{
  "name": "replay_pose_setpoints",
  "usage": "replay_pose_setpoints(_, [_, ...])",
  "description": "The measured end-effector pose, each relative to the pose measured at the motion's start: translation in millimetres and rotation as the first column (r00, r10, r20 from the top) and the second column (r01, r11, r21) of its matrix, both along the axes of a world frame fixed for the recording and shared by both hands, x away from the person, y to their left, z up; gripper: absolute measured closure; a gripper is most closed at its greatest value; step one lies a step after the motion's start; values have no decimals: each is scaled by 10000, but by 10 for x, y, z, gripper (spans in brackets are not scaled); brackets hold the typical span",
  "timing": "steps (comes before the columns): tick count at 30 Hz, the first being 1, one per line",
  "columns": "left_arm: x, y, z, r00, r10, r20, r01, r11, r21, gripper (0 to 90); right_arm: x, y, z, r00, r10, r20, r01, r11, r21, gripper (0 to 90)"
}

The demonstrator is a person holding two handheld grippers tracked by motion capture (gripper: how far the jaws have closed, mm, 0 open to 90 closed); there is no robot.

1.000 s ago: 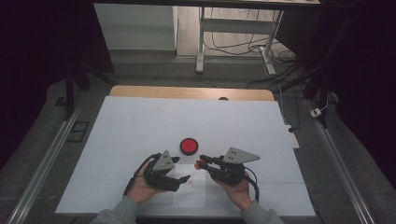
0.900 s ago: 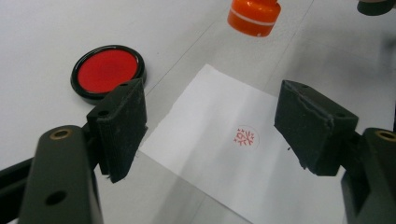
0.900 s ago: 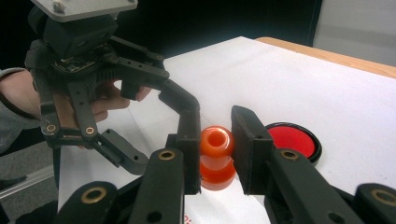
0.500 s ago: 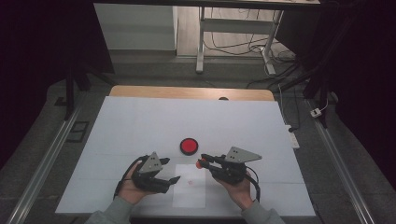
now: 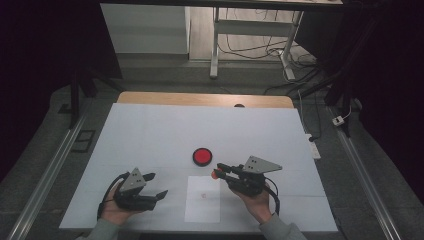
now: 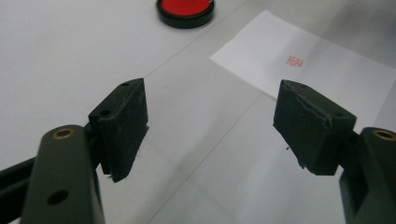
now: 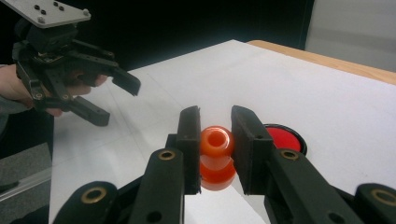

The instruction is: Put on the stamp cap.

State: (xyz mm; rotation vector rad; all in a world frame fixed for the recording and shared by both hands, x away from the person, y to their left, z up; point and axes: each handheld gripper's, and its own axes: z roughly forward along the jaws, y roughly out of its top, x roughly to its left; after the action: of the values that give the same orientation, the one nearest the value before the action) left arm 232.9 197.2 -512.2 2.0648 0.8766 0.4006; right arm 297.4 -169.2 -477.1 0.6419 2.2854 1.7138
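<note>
My right gripper (image 5: 218,171) (image 7: 215,135) is shut on a small orange-red knob-shaped stamp (image 7: 215,158) (image 5: 215,175), held just above the table beside a round red pad in a black rim (image 5: 202,156) (image 7: 285,138) (image 6: 185,7). In front of the pad lies a white paper sheet (image 5: 202,198) (image 6: 303,70) with a small red stamp mark (image 6: 294,60). Left of the sheet, my left gripper (image 5: 158,184) (image 6: 210,126) (image 7: 119,105) stands open with nothing between its jaws, pointing toward the paper.
The white table top (image 5: 150,135) reaches a wooden strip (image 5: 200,98) at its far edge. Metal rails (image 5: 45,175) run along both sides. A desk frame and cables (image 5: 260,45) stand on the floor beyond.
My left gripper has drawn away to the left, off the paper and apart from the right gripper. The right gripper with the stamp has stayed put.
</note>
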Motion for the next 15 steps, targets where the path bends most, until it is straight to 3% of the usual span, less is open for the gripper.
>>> replay_pose_setpoints(5, [-8,114,-9,9997,248,7,-248,9997,-88,266,15,-25,11,10000,-88,39,88,10000,-9,733])
replay_pose_setpoints(15, [8,114,-20,9996,248,-105,-250,9996,-144,265,51,-73,27,9994,-315,121,316,9995,-43,732])
